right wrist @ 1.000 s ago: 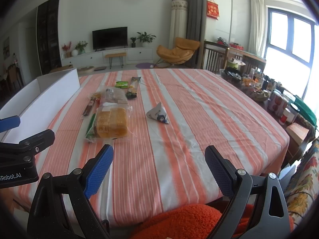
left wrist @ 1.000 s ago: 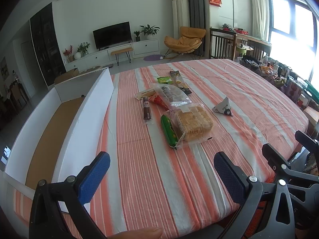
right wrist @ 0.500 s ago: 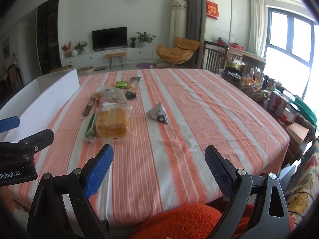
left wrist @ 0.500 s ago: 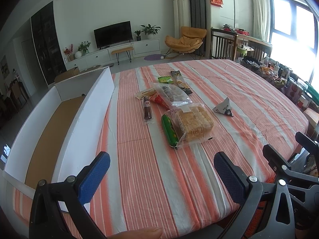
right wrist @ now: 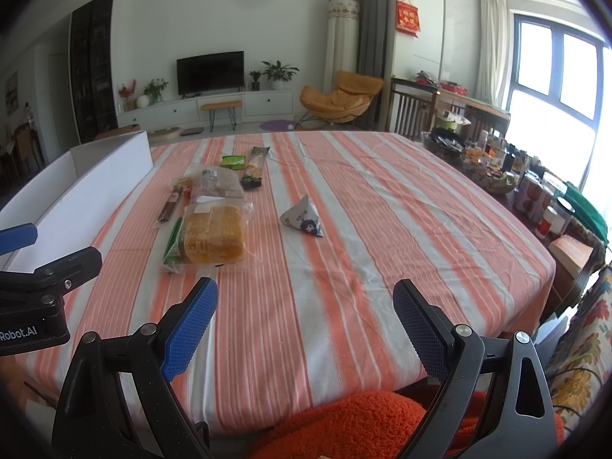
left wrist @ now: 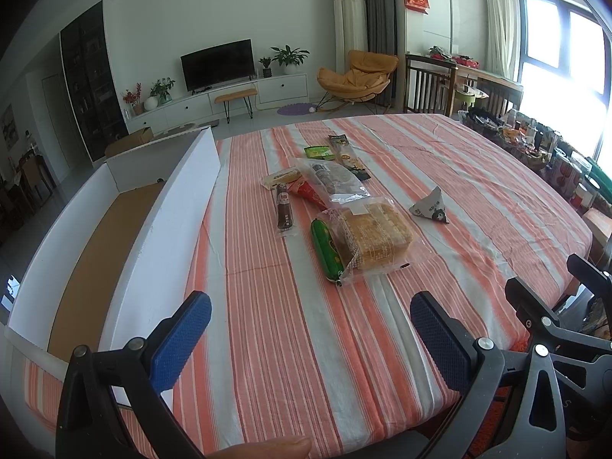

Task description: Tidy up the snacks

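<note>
Several snacks lie mid-table on the striped cloth: a bagged bread loaf (left wrist: 373, 235) (right wrist: 213, 233), a green sausage stick (left wrist: 325, 248), a dark stick pack (left wrist: 284, 208), a clear bag of cookies (left wrist: 332, 179), a small green pack (left wrist: 316, 151), a long dark pack (left wrist: 346, 155) and a grey triangular pack (left wrist: 430, 210) (right wrist: 304, 218). A long white box with a brown floor (left wrist: 160, 229) (right wrist: 88, 199) stands along the table's left. My left gripper (left wrist: 310, 329) and right gripper (right wrist: 304, 315) are open and empty, near the front edge, well short of the snacks.
The table (left wrist: 478, 176) is covered in an orange-and-white striped cloth. A side table with bottles and baskets (right wrist: 497, 168) stands at the right. An orange fuzzy garment (right wrist: 363, 420) is below the right gripper. The left gripper's body (right wrist: 38, 290) shows at the right wrist view's left.
Both grippers have crept slightly forward toward the snacks. Nothing on the table has moved; both grippers stay open.
</note>
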`<action>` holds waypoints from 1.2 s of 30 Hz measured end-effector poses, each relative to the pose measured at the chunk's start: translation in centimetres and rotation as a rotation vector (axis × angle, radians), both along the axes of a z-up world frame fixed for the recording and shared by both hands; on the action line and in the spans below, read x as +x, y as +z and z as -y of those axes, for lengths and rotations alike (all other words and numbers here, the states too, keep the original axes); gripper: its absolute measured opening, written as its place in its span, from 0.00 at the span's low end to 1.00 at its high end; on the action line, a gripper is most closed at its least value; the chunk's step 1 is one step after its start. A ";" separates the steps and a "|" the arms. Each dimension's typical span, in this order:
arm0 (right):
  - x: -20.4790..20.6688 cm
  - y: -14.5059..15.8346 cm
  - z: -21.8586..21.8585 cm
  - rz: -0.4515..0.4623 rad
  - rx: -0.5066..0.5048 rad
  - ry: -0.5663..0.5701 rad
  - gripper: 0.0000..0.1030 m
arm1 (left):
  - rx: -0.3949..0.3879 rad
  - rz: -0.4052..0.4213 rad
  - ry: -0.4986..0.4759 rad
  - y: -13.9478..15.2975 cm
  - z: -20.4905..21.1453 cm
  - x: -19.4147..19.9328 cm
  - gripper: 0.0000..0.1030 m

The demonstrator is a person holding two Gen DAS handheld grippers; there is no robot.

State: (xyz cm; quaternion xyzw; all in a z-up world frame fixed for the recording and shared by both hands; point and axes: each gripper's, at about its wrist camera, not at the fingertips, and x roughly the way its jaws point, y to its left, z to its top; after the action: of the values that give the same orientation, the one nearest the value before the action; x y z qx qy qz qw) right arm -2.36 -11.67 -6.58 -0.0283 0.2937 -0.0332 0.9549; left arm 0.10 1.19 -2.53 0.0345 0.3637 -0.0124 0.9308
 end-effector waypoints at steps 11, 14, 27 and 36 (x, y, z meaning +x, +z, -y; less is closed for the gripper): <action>0.0 0.0 0.0 0.000 0.000 -0.001 0.92 | -0.001 -0.001 0.001 0.1 0.0 0.0 1.00; 0.0 0.0 0.0 -0.002 0.001 -0.001 0.92 | -0.001 -0.002 0.001 0.0 0.0 0.0 1.00; 0.3 -0.4 0.3 -0.023 0.016 -0.006 0.92 | -0.003 -0.007 0.005 -0.3 -0.1 0.0 1.00; 0.2 -0.3 0.3 -0.023 0.015 -0.005 0.92 | -0.004 -0.014 0.006 -0.6 -0.2 0.0 1.00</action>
State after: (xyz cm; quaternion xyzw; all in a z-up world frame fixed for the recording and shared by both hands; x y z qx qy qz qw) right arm -2.14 -11.97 -6.91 -0.0209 0.3050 -0.0332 0.9516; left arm 0.14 1.37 -3.11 0.0312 0.3703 -0.0105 0.9283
